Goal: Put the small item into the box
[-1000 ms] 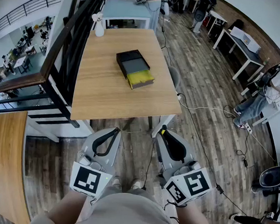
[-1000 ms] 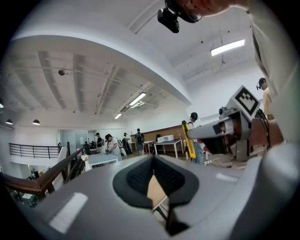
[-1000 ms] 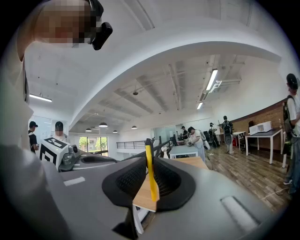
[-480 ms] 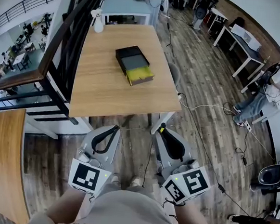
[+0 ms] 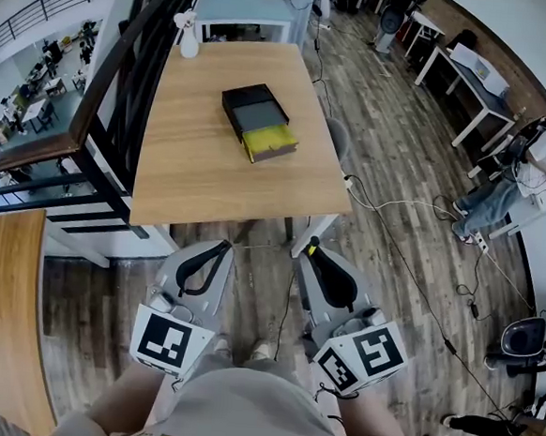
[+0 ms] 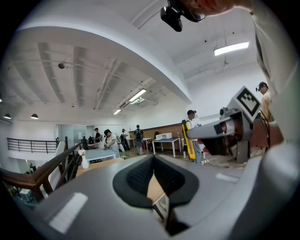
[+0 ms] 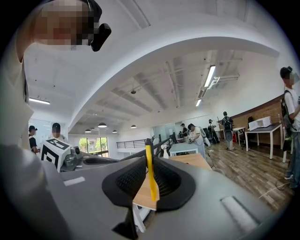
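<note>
A black box (image 5: pixel 257 122) with a grey inside and a yellow pulled-out part lies on the wooden table (image 5: pixel 191 178) ahead of me. Both grippers are held low near my body, short of the table's near edge. My right gripper (image 5: pixel 310 250) is shut on a small thin yellow item (image 7: pixel 150 176), which stands upright between its pads. In the left gripper view the same yellow item (image 6: pixel 190 140) shows at the right gripper's tip. My left gripper (image 5: pixel 224 247) is shut, with nothing between its jaws; its tips meet in the left gripper view (image 6: pixel 153 160).
A white bottle (image 5: pixel 187 34) stands at the table's far left corner. A dark railing (image 5: pixel 108 96) runs along the table's left side. A cable (image 5: pixel 394 236) trails over the plank floor on the right, near a person (image 5: pixel 526 176). Another wooden top (image 5: pixel 2 313) lies at lower left.
The table and box have drifted slightly up and left in the head view. Both grippers keep their pose, the right one still shut on the yellow item.
</note>
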Action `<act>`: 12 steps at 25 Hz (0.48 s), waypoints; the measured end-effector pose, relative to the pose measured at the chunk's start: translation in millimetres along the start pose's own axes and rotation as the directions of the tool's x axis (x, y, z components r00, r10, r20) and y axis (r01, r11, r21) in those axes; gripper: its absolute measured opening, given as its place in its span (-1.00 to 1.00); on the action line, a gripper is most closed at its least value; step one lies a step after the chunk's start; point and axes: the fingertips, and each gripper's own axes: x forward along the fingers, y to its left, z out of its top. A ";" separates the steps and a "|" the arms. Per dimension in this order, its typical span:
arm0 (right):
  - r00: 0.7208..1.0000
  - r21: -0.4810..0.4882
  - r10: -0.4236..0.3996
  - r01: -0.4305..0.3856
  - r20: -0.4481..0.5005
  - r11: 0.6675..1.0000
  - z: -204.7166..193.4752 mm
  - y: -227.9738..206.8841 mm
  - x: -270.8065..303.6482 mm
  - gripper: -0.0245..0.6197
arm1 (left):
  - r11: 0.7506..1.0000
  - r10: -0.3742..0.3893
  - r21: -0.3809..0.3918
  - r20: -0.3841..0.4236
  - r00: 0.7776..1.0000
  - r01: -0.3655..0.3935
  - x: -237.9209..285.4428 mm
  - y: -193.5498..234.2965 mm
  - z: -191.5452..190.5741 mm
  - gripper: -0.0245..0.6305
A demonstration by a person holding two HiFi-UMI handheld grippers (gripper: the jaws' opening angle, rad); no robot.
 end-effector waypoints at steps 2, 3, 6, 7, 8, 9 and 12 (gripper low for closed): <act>1.000 0.002 0.001 -0.001 -0.004 1.000 -0.8 -2.4 0.1 -0.76 | 1.000 0.001 -0.003 -0.001 1.000 -0.001 2.5 -1.1 0.3 -0.92; 1.000 0.002 0.001 -0.001 -0.006 1.000 -0.9 -4.1 0.1 -0.76 | 1.000 0.004 -0.006 0.001 1.000 -0.004 3.7 -1.6 1.2 -0.92; 1.000 -0.001 0.000 0.000 -0.007 1.000 0.0 -9.8 -0.2 -0.76 | 1.000 0.012 -0.013 0.012 1.000 -0.012 7.8 -3.5 5.5 -0.92; 1.000 -0.003 0.000 0.000 -0.006 1.000 0.4 -11.8 -0.6 -0.76 | 1.000 0.011 -0.010 0.013 1.000 -0.011 9.3 -5.0 6.2 -0.92; 1.000 -0.004 0.001 -0.001 -0.004 1.000 0.7 -13.9 -1.3 -0.76 | 1.000 0.010 -0.007 0.013 1.000 -0.010 11.0 -6.8 6.2 -0.92; 1.000 -0.004 0.001 -0.001 -0.003 1.000 0.6 -16.2 -2.1 -0.76 | 1.000 0.008 -0.005 0.011 1.000 -0.008 12.6 -8.9 5.4 -0.92; 1.000 -0.002 0.002 -0.002 0.001 1.000 0.2 -24.2 -5.1 -0.76 | 1.000 0.008 -0.006 0.005 1.000 -0.008 18.1 -14.5 3.3 -0.92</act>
